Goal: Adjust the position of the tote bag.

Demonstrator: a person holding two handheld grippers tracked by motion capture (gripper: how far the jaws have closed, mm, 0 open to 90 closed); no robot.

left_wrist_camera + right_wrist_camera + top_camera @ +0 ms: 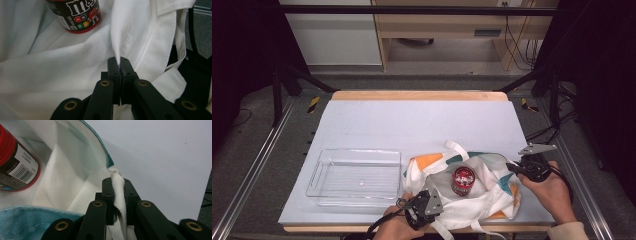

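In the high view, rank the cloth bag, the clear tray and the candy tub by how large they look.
1. cloth bag, widest spread, though crumpled
2. clear tray, close behind
3. candy tub, smallest by far, sitting in the bag

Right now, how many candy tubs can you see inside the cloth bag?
1. The candy tub stands upright in the open cloth bag, about at its middle. More tubs may be hidden under the fabric folds.

tote bag: white cloth, orange and teal patches. candy can: red lid, dark brown label with white lettering, multicoloured candies. tray, left: clear. table: pale grey top, wooden far edge.
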